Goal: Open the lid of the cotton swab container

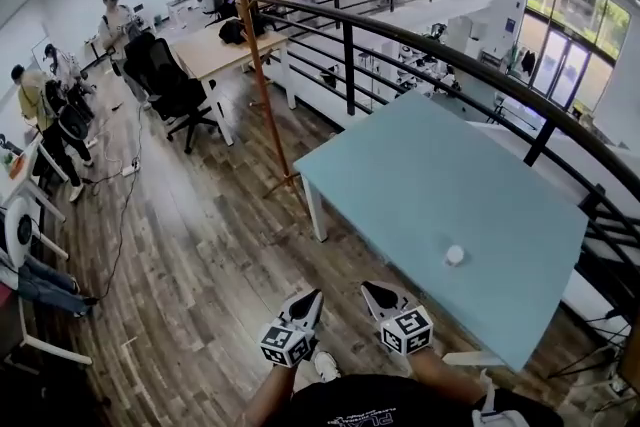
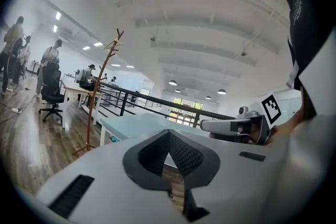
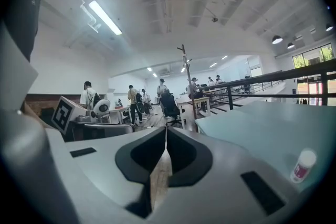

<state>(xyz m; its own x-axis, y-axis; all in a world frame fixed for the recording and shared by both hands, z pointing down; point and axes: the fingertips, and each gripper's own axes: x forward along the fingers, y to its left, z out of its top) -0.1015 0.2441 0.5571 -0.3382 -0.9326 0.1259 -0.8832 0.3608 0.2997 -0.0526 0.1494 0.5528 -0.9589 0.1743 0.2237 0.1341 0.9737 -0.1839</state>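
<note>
A small white cotton swab container (image 1: 454, 255) with a round lid stands on the pale blue table (image 1: 430, 185), toward its near right part. In the right gripper view the cotton swab container (image 3: 303, 164) shows at the lower right, upright, with a red label. My left gripper (image 1: 311, 299) and right gripper (image 1: 374, 291) are held low in front of my body, short of the table's near edge, both shut and empty. In their own views the left gripper (image 2: 169, 136) and the right gripper (image 3: 166, 135) have jaws pressed together. The container is ahead and right of the right gripper.
A black railing (image 1: 400, 35) curves behind the table. A wooden coat stand (image 1: 258, 55) rises at the table's far left corner. Office desks, chairs (image 1: 175, 85) and several people (image 1: 45, 105) fill the far left. The floor is wood planks.
</note>
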